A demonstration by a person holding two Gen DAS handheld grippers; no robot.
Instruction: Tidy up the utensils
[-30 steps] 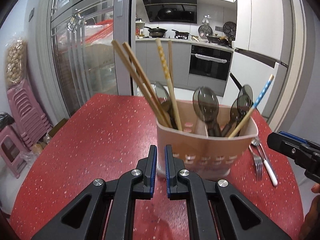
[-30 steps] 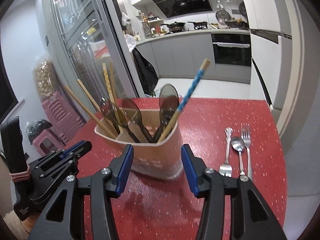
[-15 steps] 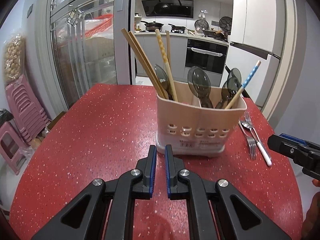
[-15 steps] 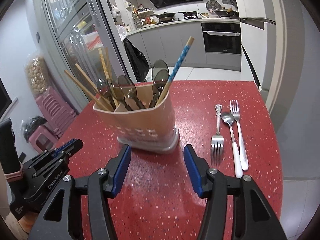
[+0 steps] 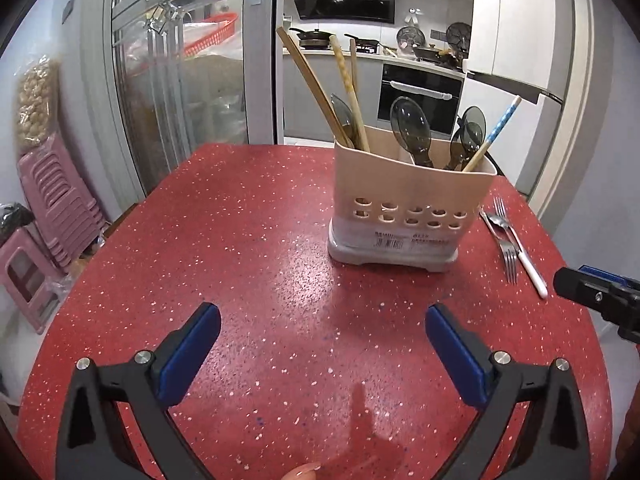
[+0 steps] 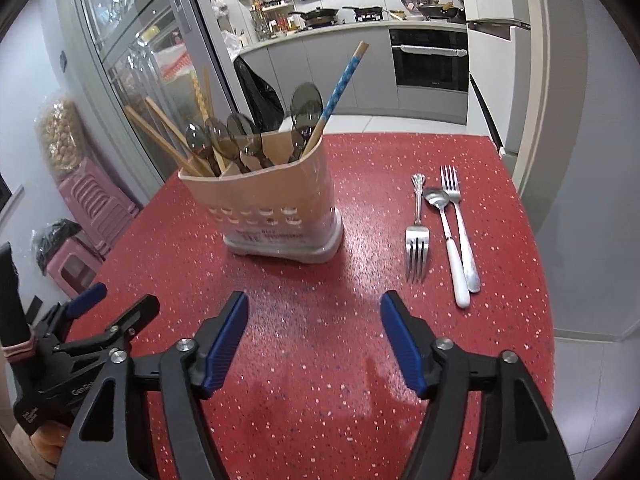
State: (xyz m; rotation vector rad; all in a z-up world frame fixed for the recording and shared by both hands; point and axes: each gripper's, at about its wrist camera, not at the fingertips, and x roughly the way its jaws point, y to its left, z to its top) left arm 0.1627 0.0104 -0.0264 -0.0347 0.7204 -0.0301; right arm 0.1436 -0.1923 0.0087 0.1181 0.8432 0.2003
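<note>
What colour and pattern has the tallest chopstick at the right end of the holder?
The chopstick is blue with small white dots and a plain wooden tip. The right wrist view shows it best.

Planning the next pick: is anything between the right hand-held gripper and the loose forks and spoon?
Nothing visible. Only bare red table separates the open right hand-held gripper from the near fork, spoon and far fork.
</note>
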